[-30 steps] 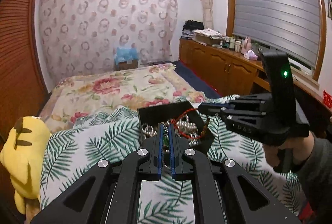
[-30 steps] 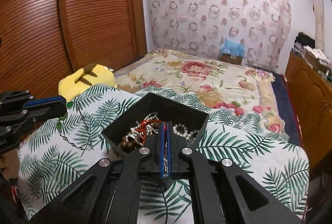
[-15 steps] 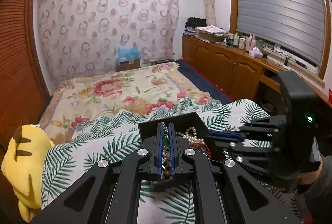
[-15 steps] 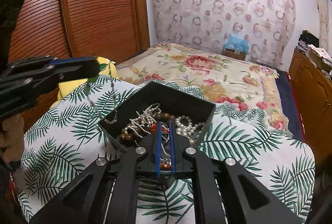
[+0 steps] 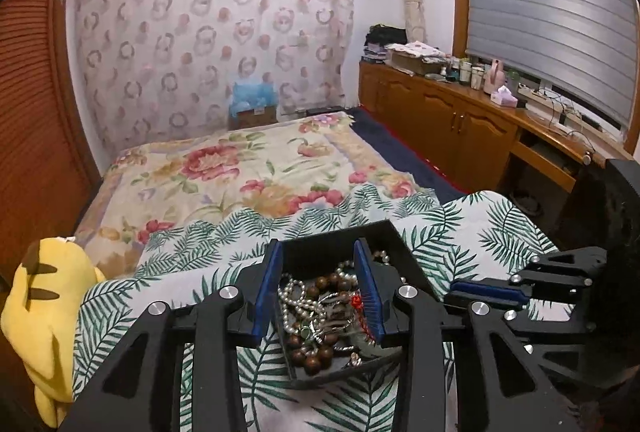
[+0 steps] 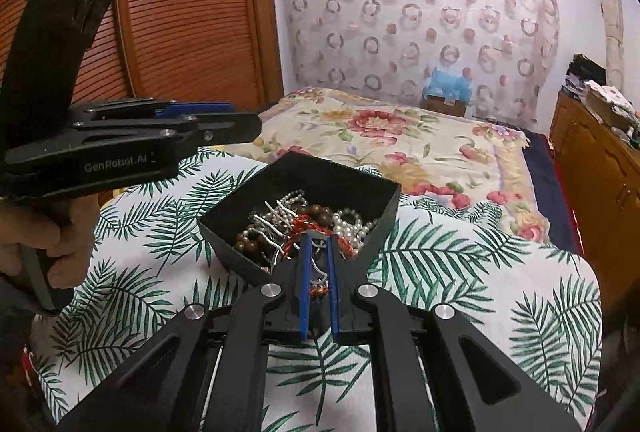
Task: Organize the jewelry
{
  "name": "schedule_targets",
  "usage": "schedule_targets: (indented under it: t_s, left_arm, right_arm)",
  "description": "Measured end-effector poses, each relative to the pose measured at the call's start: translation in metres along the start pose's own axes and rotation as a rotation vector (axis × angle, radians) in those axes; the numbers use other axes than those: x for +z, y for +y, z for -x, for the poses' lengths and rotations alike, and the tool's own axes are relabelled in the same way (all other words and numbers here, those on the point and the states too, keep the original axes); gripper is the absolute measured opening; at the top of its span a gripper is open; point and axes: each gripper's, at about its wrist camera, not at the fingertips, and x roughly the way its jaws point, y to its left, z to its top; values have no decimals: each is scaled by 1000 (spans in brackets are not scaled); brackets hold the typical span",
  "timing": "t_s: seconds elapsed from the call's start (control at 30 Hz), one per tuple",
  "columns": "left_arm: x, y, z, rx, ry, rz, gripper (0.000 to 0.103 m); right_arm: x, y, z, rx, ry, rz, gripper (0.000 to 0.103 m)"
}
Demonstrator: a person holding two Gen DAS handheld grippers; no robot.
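Jewelry point(image 6: 304, 228) tangled in black box point(image 6: 384, 207)

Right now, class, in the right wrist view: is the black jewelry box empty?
No: the black jewelry box holds a tangled heap of pearl strands, brown beads and red cord.

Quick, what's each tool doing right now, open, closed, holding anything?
Left tool: open, jaws just opened over the black box, holding nothing.
Right tool: nearly closed on a red cord.
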Motion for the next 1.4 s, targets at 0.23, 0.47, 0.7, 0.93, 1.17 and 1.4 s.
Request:
schedule_targets:
  t_s: [0.23,0.47,0.7,0.93,1.17,1.4]
  left_arm:
    - [-14,2,21,16,0,23,70]
    - [-25,1,51,33,-21,49,95]
    - [-37,-3,80,68,-44,59,95]
    - [-49,-7,105,97,-51,74,95]
    - [-68,-10,115,116,-32,95,95]
    - [-77,-8,118,128,-33,101,95]
  right_arm:
    - [-5,3,21,-20,-40,-40,36]
    - [-6,11,50,-57,-97,-79,60]
    - [-13,25,78,-117,-157,-88,85]
    - [-18,36,105,-163,-202,-105,100]
    - [-32,38,125,-223,-225,-133,100]
    - [-40,41,131,-240,-243,-138,100]
